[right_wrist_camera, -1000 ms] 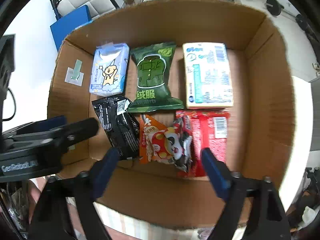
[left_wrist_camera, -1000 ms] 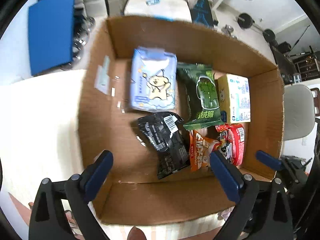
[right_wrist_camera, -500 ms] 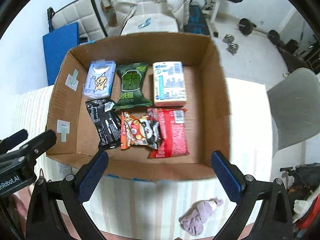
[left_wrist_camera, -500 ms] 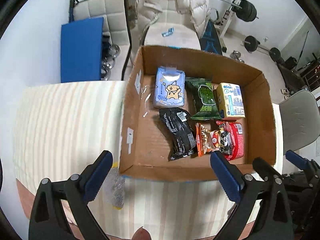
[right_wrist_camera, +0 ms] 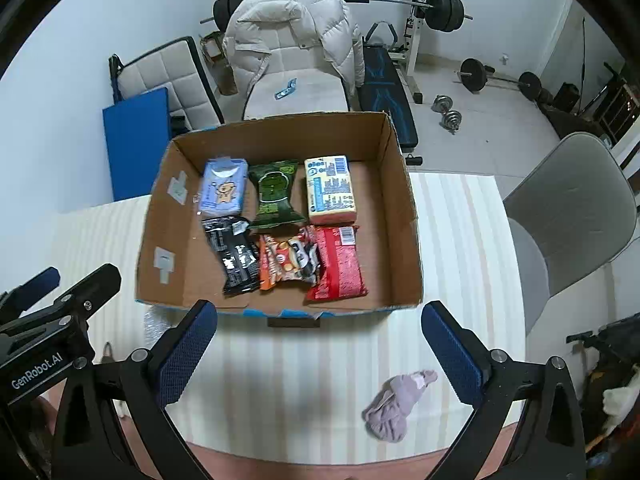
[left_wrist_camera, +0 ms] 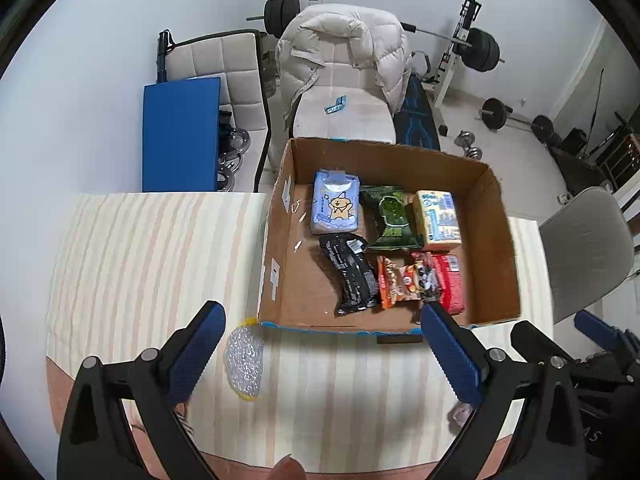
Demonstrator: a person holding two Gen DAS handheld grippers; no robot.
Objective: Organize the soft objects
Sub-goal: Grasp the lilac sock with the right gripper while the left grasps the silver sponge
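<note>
Now both grippers, left gripper and right gripper, have pulled back from the cardboard box, fingers spread wide, empty. Six packets sit packed inside; likely next is the purple sock lying near the box's front wall.

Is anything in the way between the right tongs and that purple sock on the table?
No. The sock lies alone on the striped table, just ahead of the open right tongs; only bare cloth lies between.

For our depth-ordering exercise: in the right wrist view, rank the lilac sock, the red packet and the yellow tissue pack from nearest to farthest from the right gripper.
1. Lilac sock, on the striped cloth, by the right finger.
2. Red packet, in the box's near row.
3. Yellow tissue pack, in the far row.
</note>
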